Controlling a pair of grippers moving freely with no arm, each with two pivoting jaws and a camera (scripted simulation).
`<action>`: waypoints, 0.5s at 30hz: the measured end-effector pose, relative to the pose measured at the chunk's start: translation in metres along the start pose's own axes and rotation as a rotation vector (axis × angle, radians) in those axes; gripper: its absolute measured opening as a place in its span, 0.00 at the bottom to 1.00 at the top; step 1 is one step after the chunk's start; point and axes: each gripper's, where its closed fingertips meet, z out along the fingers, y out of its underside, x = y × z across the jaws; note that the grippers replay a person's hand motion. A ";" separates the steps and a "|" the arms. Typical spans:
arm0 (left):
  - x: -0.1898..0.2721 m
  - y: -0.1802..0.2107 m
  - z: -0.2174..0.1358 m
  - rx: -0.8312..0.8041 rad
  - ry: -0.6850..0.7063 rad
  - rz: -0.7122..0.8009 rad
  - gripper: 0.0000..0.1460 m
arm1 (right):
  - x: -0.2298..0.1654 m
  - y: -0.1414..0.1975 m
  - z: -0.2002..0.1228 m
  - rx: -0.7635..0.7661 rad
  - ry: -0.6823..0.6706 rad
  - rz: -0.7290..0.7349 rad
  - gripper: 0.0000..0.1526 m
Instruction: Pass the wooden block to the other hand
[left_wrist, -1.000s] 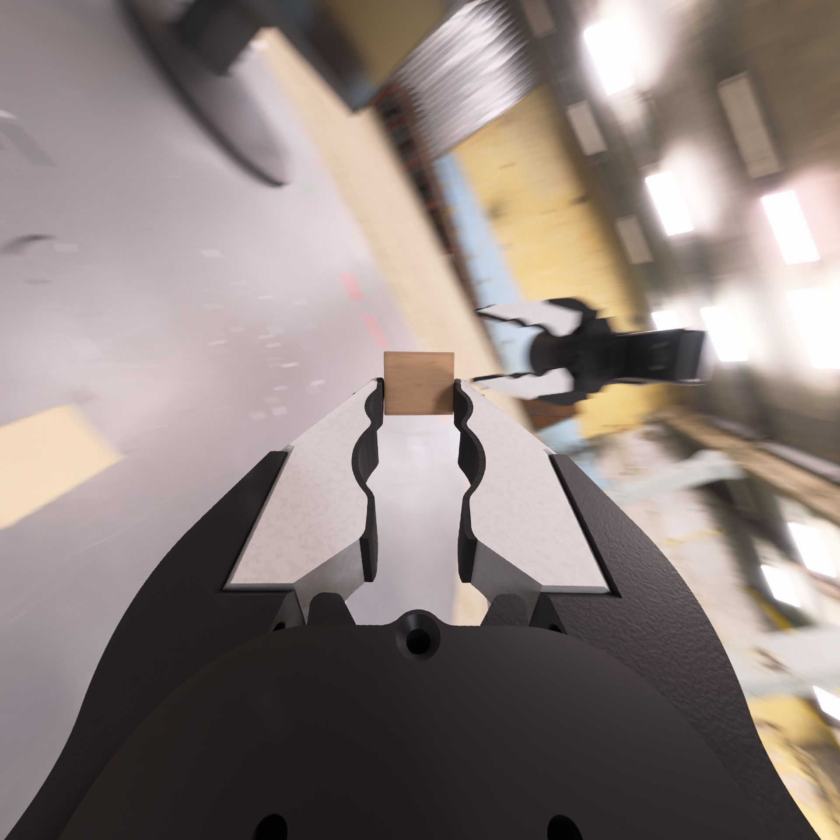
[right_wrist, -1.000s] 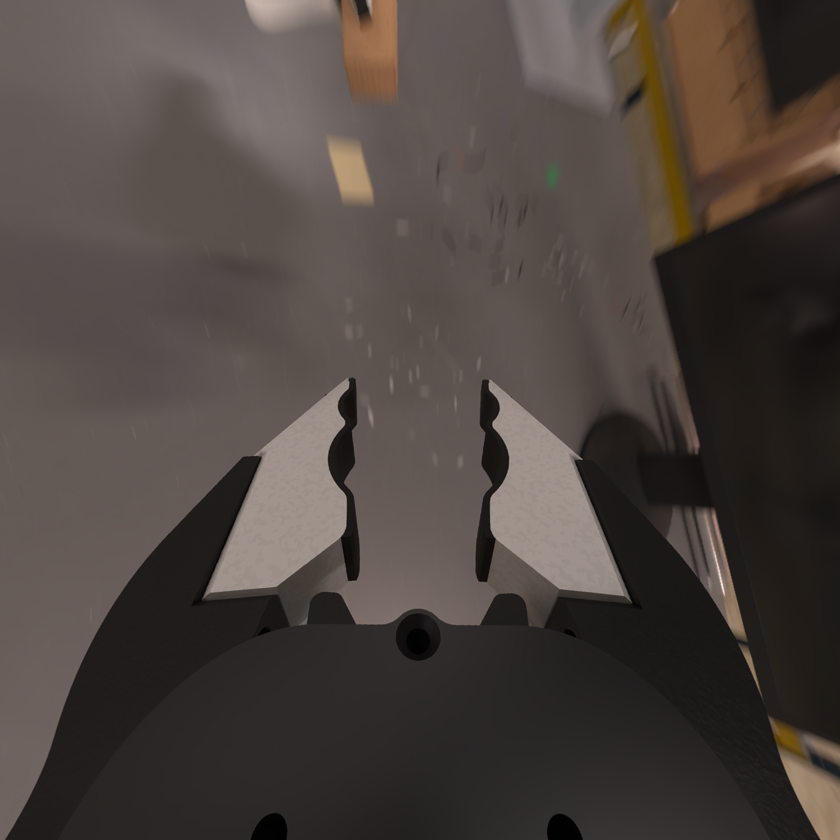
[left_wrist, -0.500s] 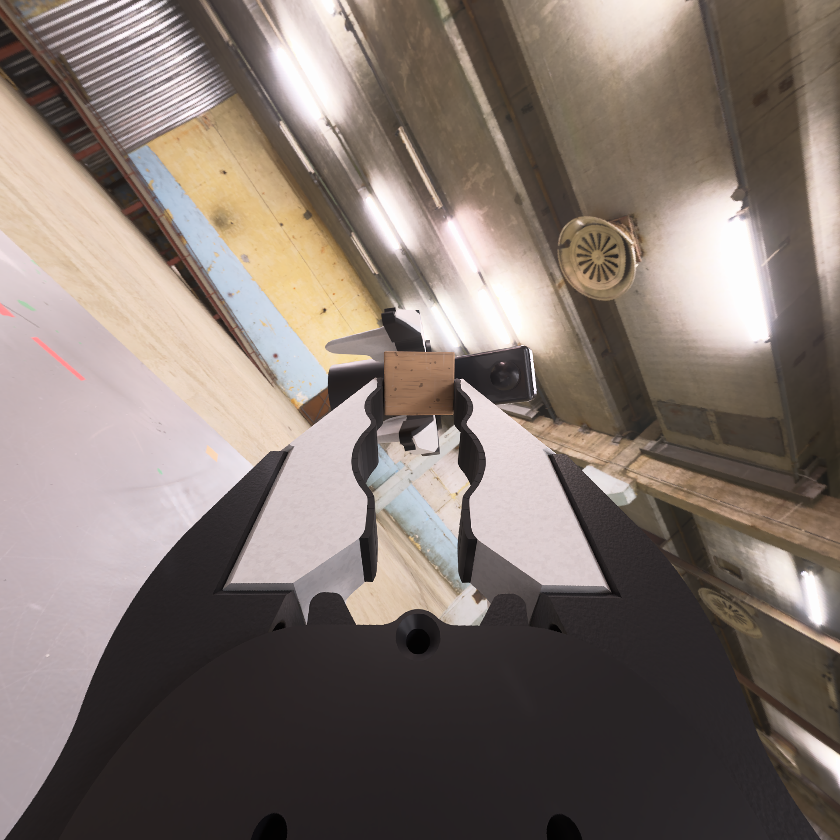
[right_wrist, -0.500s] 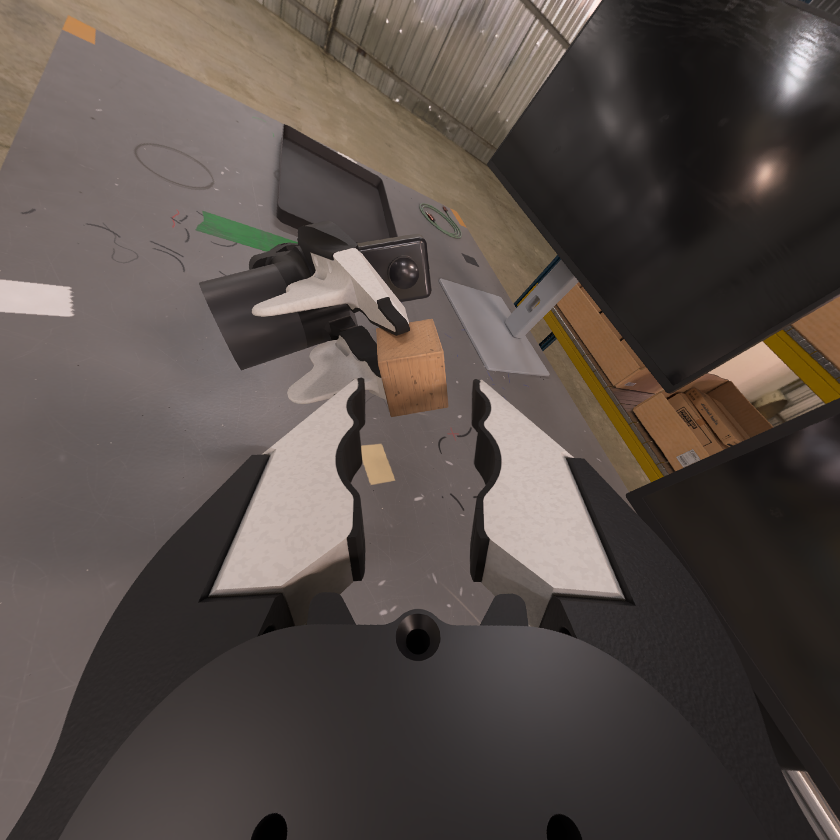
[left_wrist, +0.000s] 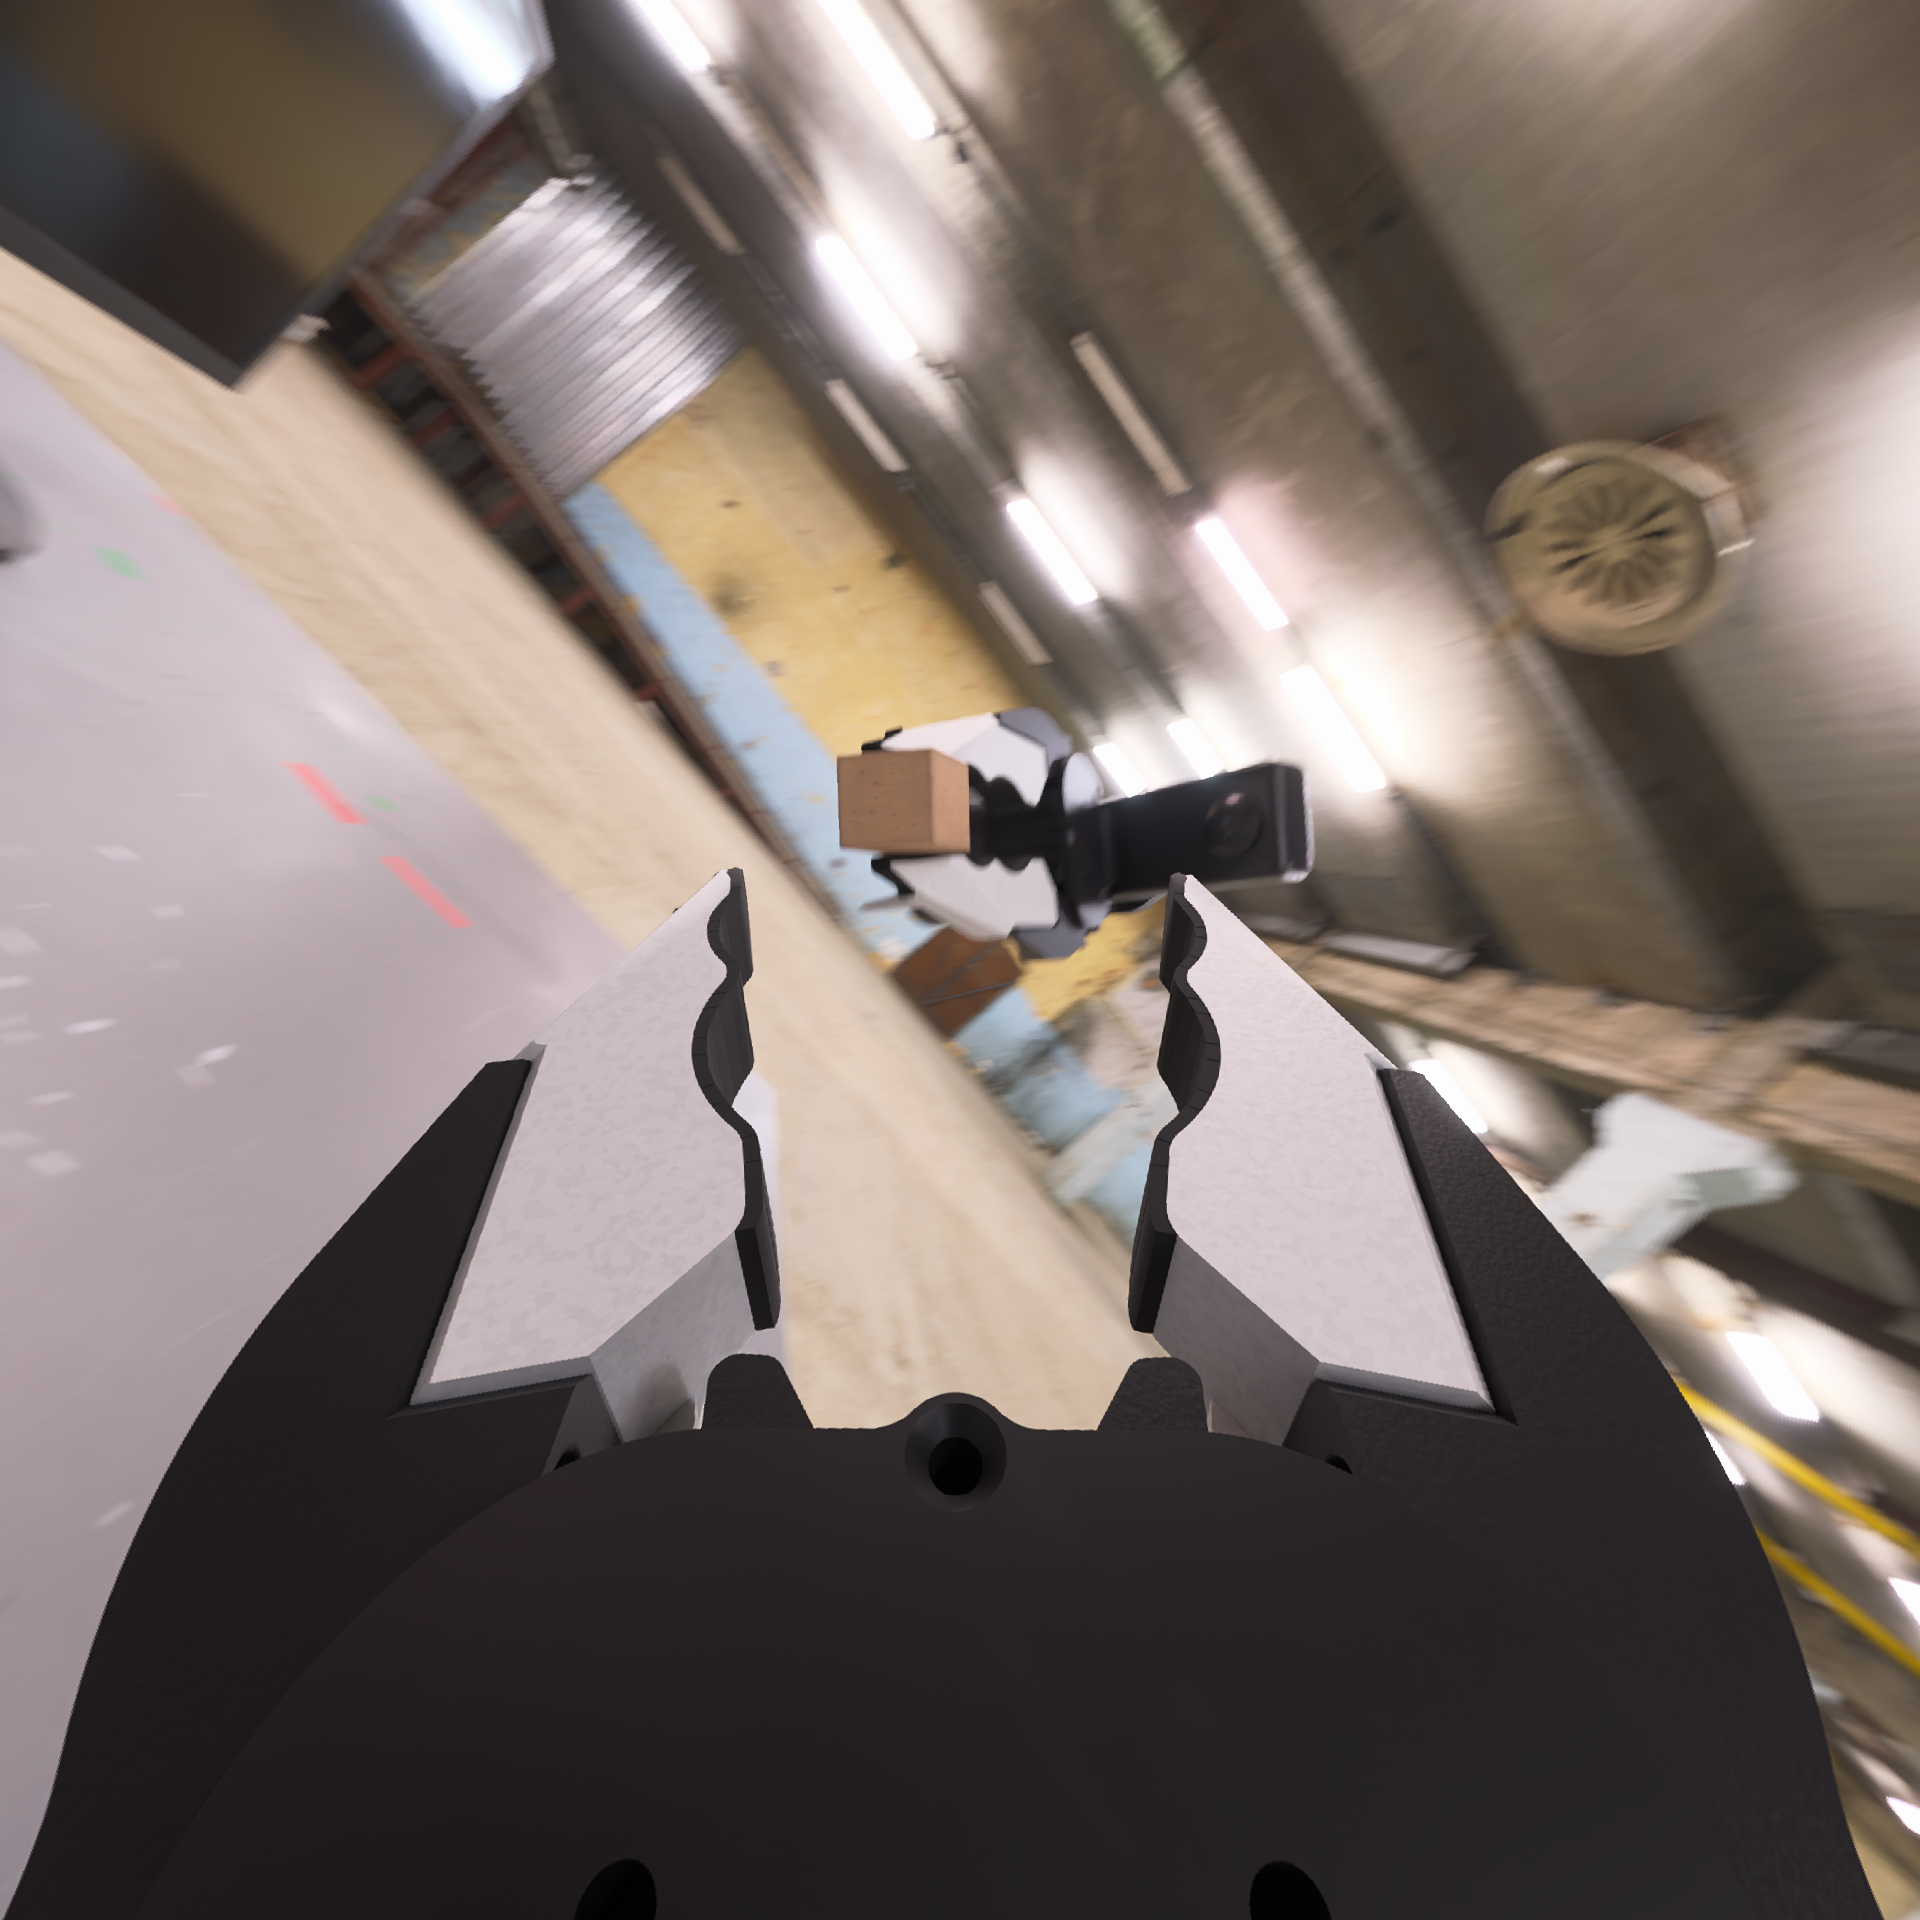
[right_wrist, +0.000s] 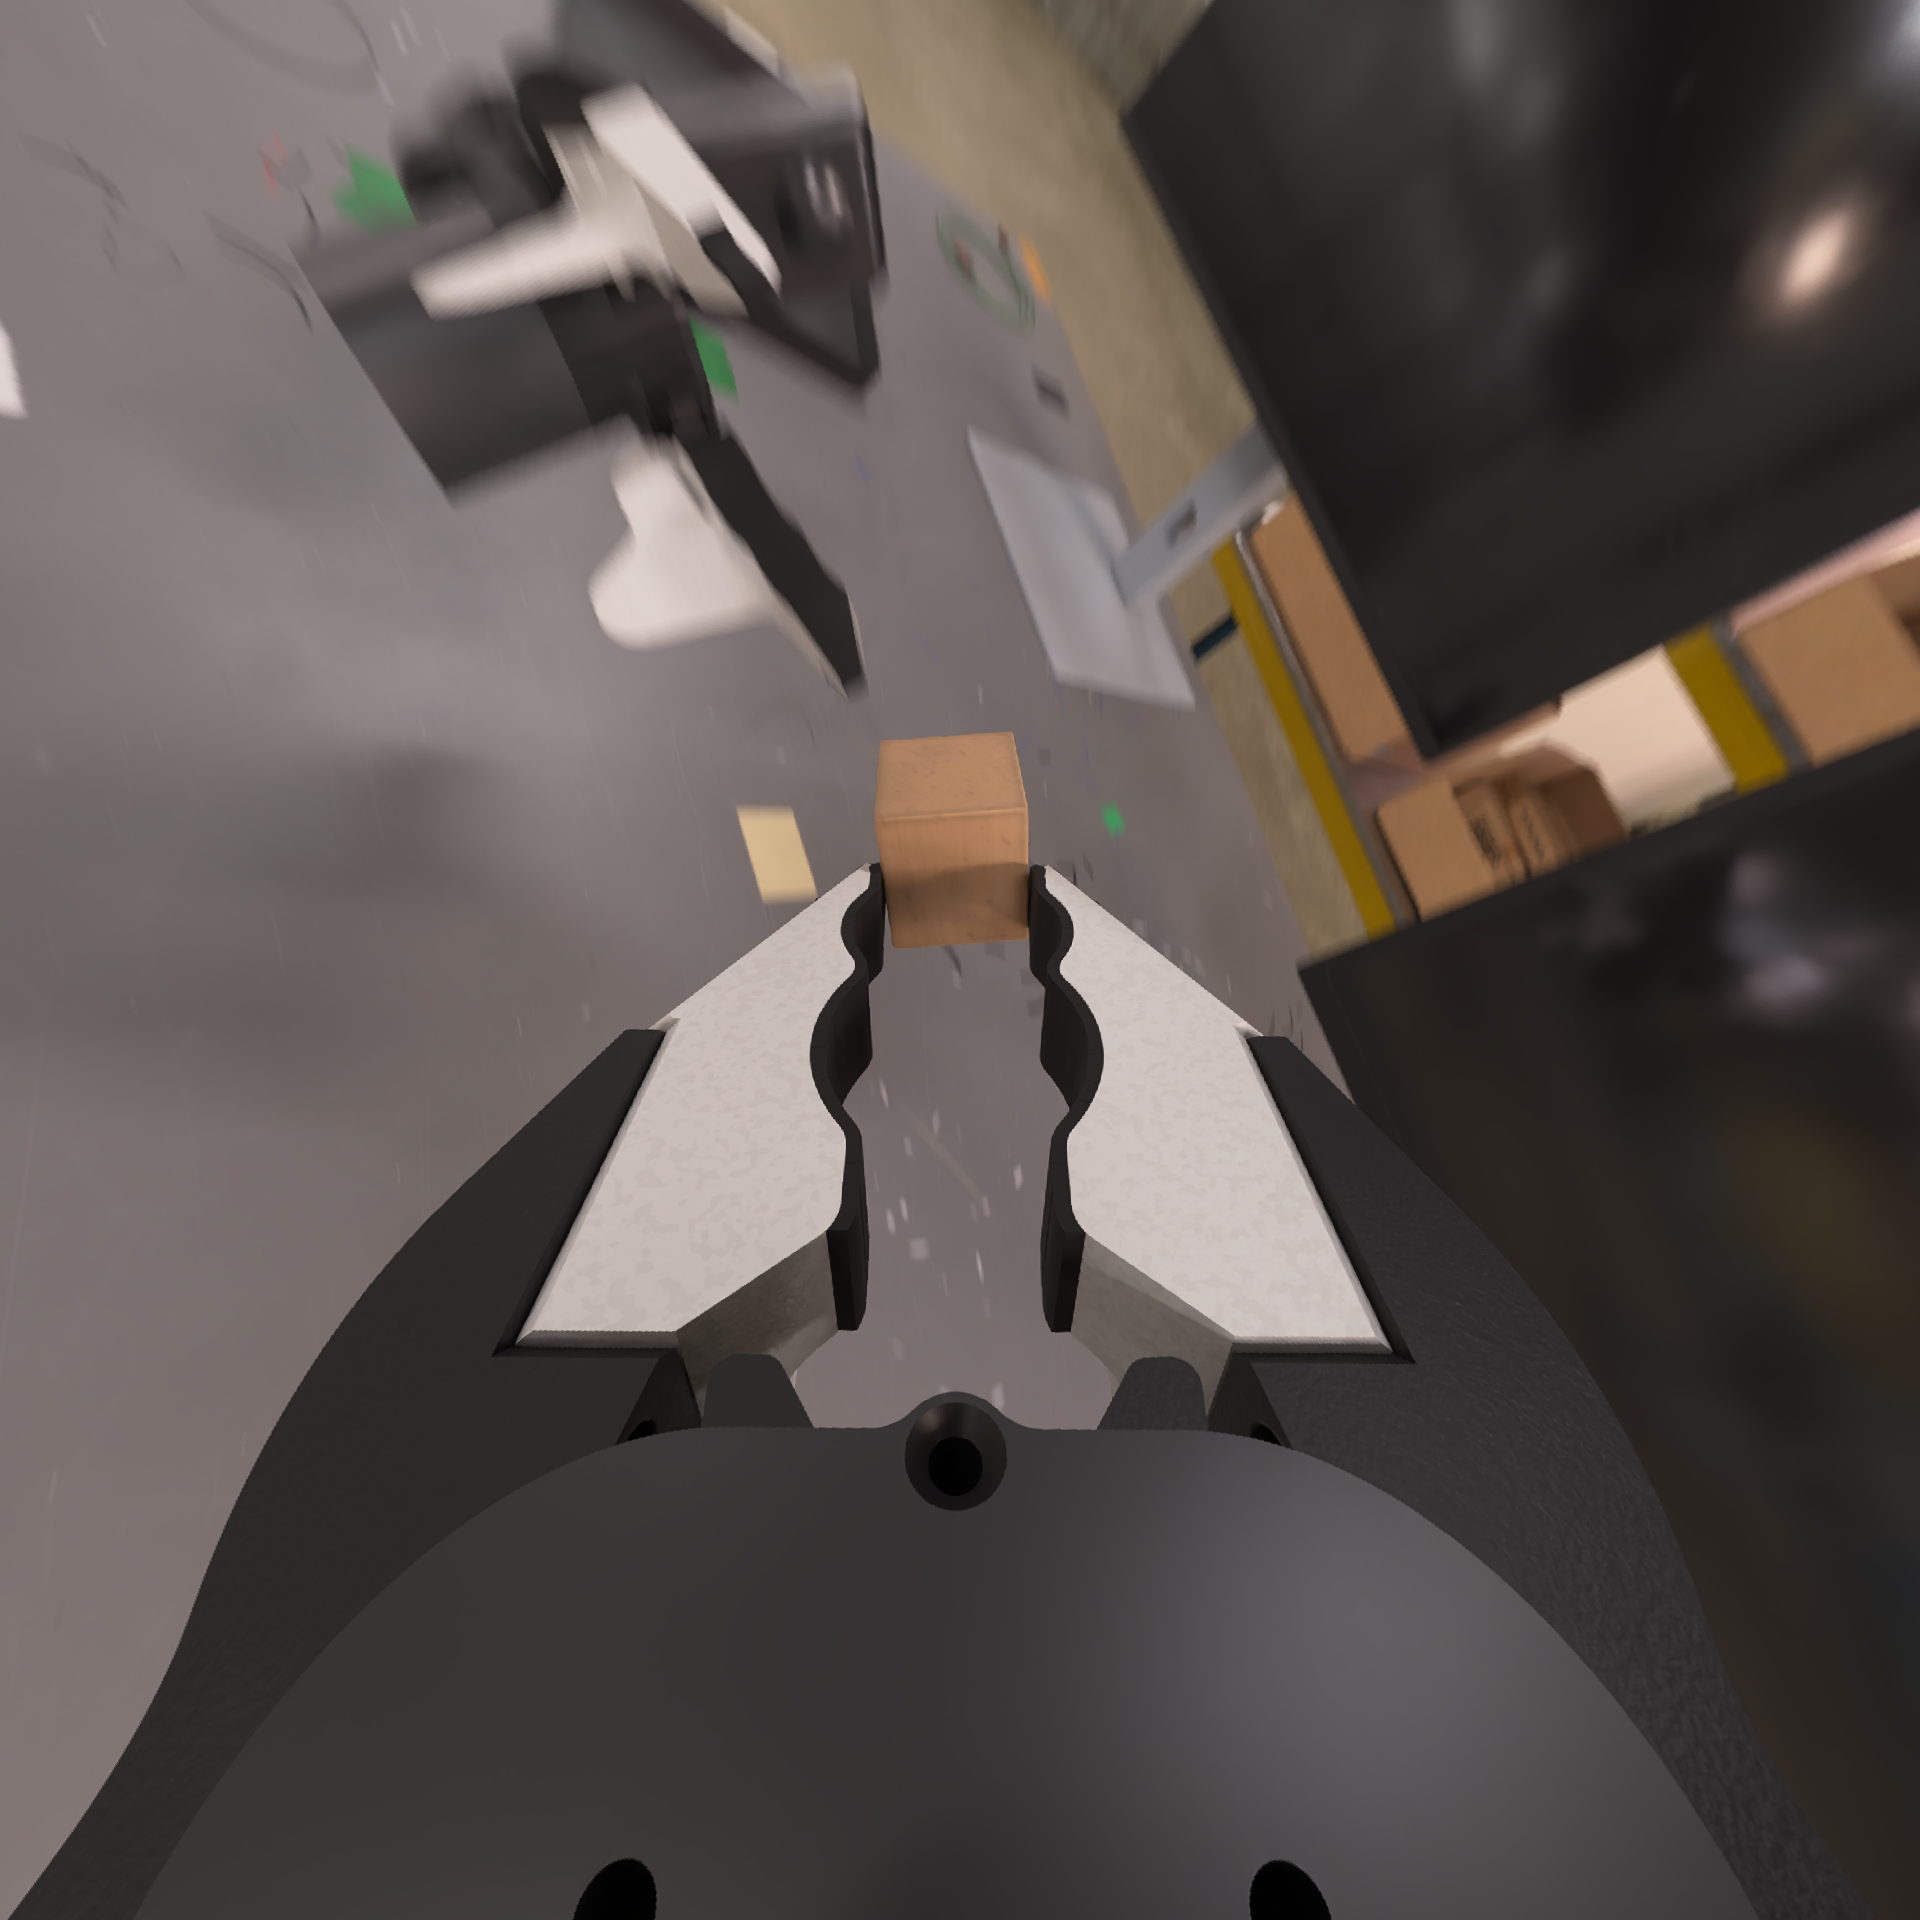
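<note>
Grey floor with scattered tape marks lies below my rig; ceiling strip lights run overhead. I count one small light-brown wooden cube, pinched at the tips of my right gripper, both pads touching its sides. My left gripper stands spread with nothing between its fingers, well apart from the cube. Two grippers, one block.
</note>
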 end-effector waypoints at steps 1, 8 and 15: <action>-0.002 0.000 -0.005 -0.013 -0.060 0.036 0.54 | 0.007 0.013 -0.008 -0.056 -0.007 0.006 0.18; 0.023 -0.012 -0.029 -0.019 -0.160 0.192 0.56 | -0.014 0.133 -0.063 -0.512 -0.360 0.089 0.18; 0.036 -0.011 -0.031 -0.058 -0.176 0.228 0.56 | -0.063 0.215 -0.049 -0.761 -0.585 0.155 0.18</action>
